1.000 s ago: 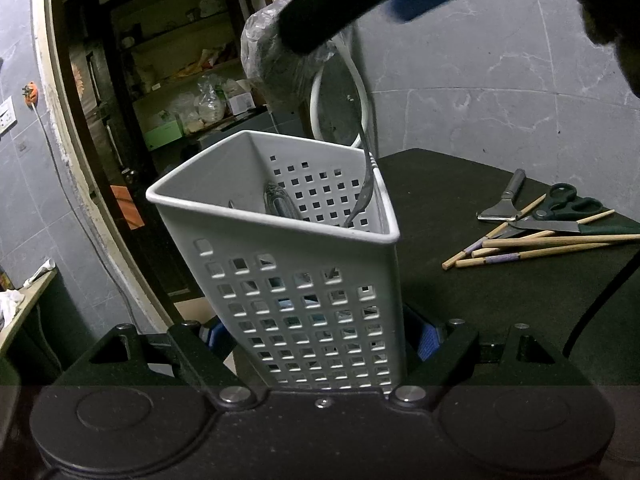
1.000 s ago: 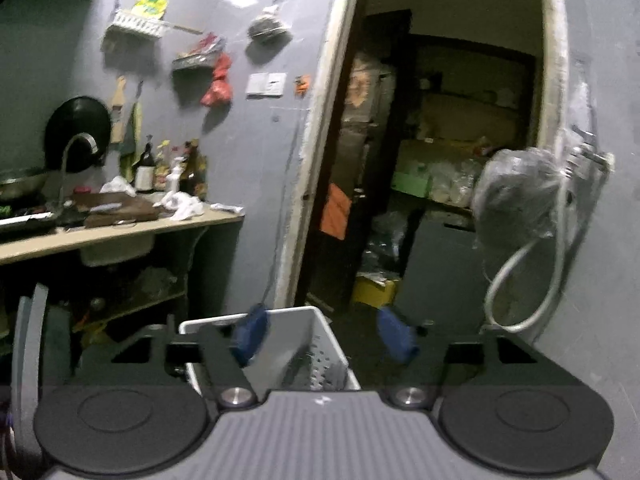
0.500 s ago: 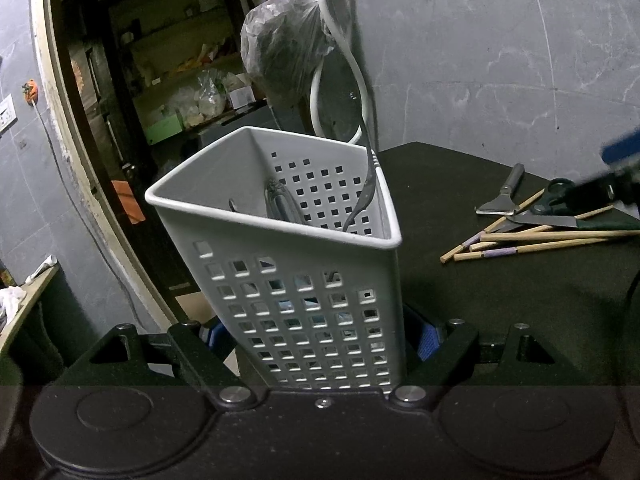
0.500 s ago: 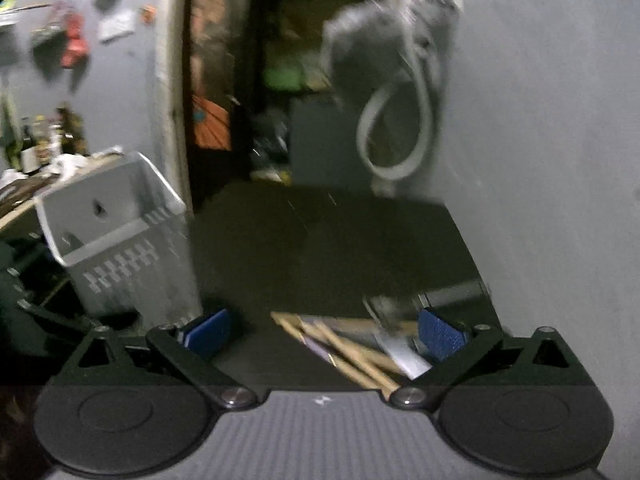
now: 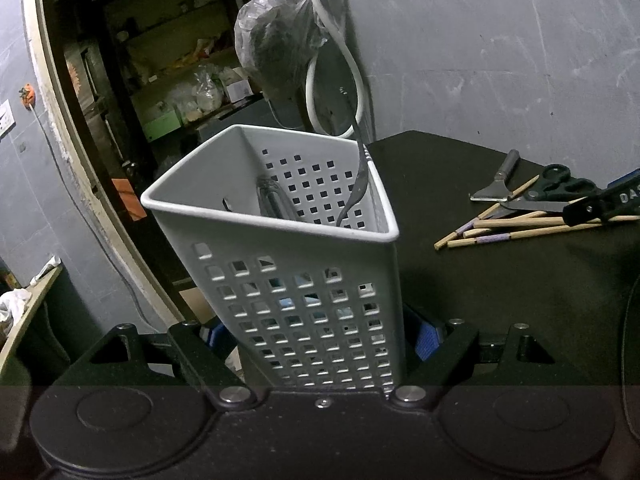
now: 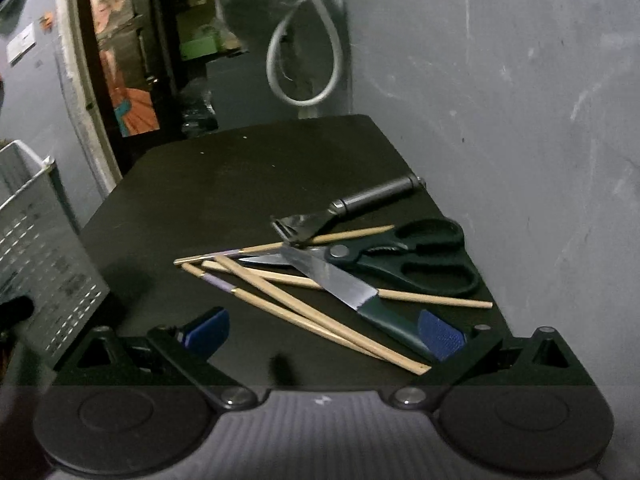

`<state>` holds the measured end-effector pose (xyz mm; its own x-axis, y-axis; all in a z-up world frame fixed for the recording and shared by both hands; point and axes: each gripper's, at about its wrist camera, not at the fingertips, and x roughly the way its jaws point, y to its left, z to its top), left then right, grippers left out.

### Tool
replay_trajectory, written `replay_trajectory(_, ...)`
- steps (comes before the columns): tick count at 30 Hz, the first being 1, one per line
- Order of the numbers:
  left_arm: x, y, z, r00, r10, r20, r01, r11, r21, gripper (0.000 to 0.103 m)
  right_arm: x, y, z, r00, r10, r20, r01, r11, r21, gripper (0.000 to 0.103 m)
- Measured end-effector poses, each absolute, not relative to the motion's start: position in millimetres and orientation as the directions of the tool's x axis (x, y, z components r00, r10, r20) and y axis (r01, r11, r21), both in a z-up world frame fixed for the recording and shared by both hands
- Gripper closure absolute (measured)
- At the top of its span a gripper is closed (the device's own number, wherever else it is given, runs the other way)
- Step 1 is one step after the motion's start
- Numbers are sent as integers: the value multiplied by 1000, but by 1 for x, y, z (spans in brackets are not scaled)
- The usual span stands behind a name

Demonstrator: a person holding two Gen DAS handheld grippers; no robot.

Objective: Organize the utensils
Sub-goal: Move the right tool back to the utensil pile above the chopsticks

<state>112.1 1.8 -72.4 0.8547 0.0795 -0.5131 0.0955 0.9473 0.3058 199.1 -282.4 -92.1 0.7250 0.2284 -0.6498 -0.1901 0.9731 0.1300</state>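
- Left tongs [image 5: 324, 330]: closed on the lower walls of a white plastic caddy [image 5: 280, 280], one blue ribbed pad [image 5: 428, 336] pressed against each side.
- Caddy: three-sided with rounded corners and a rolled rim, walls perforated with square holes; it leans slightly left. Inside, a slim metal handle [image 5: 356, 184] rests against the right corner, with darker utensils beside it, too dim to identify.
- Tabletop [image 6: 248, 184]: matte black, flat.
- Pile at right, near the grey wall: bare wooden chopsticks [image 6: 288, 300], some with a lilac band; a steel-bladed knife [image 6: 340, 284] with a dark handle lying across them; black-handled scissors [image 6: 404, 256]; a peeler [image 6: 352, 208] with a cylindrical metal grip, farthest back.
- Right tongs [image 6: 324, 332]: spread fully wide and empty, just above the near ends of the chopsticks and the knife handle.
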Motion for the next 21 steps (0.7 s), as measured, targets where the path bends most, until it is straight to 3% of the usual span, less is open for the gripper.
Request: replay_trajectory(21, 113, 0, -72, 854, 78, -514, 98, 947, 306, 18, 197, -300, -113, 659, 229, -716, -174, 973, 151, 1)
